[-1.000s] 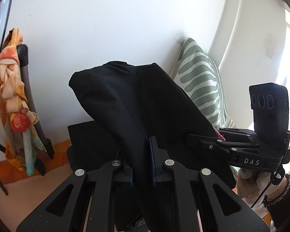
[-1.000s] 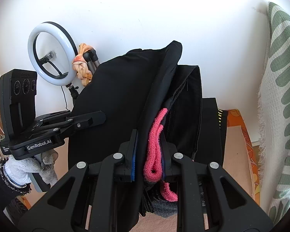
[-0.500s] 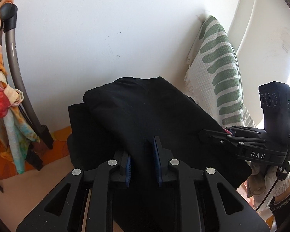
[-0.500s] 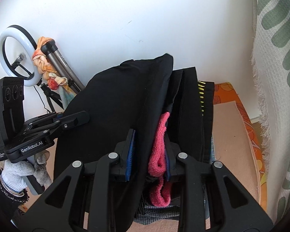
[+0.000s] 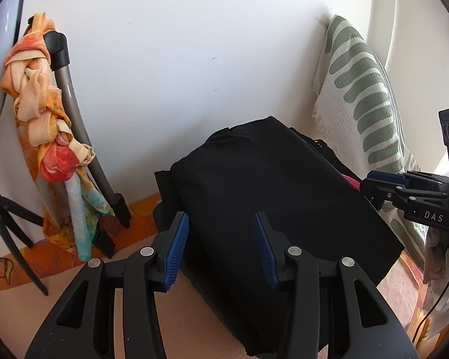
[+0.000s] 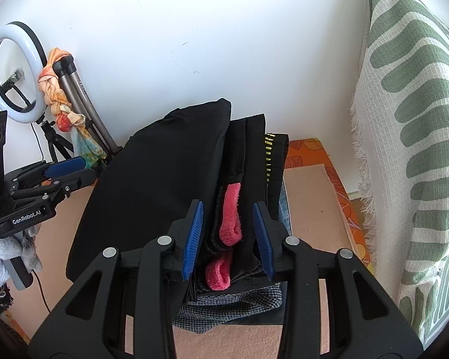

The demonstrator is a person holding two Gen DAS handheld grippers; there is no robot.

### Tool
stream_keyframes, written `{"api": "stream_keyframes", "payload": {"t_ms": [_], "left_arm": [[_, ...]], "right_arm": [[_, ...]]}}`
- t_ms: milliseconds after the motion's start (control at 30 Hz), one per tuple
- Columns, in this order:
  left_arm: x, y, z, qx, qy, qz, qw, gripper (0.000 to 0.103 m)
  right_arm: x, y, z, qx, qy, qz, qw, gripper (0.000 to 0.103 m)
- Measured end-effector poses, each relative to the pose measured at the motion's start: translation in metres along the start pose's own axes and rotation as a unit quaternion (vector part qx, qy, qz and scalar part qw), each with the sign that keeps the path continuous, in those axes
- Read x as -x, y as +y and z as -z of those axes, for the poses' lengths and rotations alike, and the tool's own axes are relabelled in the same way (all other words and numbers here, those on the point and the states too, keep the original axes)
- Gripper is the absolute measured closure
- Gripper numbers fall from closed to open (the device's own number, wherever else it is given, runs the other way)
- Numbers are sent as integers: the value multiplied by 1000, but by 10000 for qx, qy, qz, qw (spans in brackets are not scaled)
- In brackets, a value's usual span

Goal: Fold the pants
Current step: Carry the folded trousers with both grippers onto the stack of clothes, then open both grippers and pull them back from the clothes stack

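Note:
The folded black pants lie on top of a stack of folded clothes; they also show in the right wrist view. My left gripper is open, its blue pads either side of the pants' near edge, holding nothing. My right gripper is open, straddling the stack's edge where a pink waistband shows between black layers. The right gripper also appears in the left wrist view, and the left gripper in the right wrist view.
A grey checked garment lies at the stack's bottom. A green-striped white throw hangs on the right. A ring light, a tripod and a knotted orange scarf stand against the white wall at left.
Both grippers lowered the raised pants onto the stack and opened, letting go of the cloth. The pants now lie flat.

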State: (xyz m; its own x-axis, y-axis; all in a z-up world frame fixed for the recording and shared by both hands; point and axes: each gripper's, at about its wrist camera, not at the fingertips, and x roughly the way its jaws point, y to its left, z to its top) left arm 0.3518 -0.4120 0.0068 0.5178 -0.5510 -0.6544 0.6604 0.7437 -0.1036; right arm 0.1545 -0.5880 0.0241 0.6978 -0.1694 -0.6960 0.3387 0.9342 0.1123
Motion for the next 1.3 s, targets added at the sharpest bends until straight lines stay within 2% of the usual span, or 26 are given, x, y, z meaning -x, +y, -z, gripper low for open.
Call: {"api": "stream_keyframes", "payload": {"t_ms": [167,333,467,567,633,700,800,933,1100,1300], "left_arm": [[28,-3,7,-12,-81,118,9999,60],[60,-11,19,-165,-192,119,9996,60],[86,-14,29,-195,-302,183,9992,59],[109,-17,37,-204,-436,253,9985,46],[125,-20,43,-239,-531,282,9979,45],[142,-22,51,-287,-620,270,9973,45],[163,-21,62,-253,-727,352,9964,35],[189,-19,81,-209,-807,453,9955,27],[212,-16,106,-188,-824,561,9948,25],[232,-19,134,-149,-902,455,9948,24]], "right_arm": [[24,8,3,-105,-177,-41,9998,53],[50,25,10,-72,-293,-22,9995,52],[68,42,20,-16,-362,-1,9993,41],[83,54,28,8,-414,-1,9991,41],[94,62,34,-1,-479,33,9988,37],[106,71,39,-6,-569,32,9984,28],[121,85,49,59,-688,23,9976,22],[137,107,64,238,-793,162,9964,15],[151,125,86,74,-904,136,9958,8],[153,149,114,138,-870,283,9957,7]]}}
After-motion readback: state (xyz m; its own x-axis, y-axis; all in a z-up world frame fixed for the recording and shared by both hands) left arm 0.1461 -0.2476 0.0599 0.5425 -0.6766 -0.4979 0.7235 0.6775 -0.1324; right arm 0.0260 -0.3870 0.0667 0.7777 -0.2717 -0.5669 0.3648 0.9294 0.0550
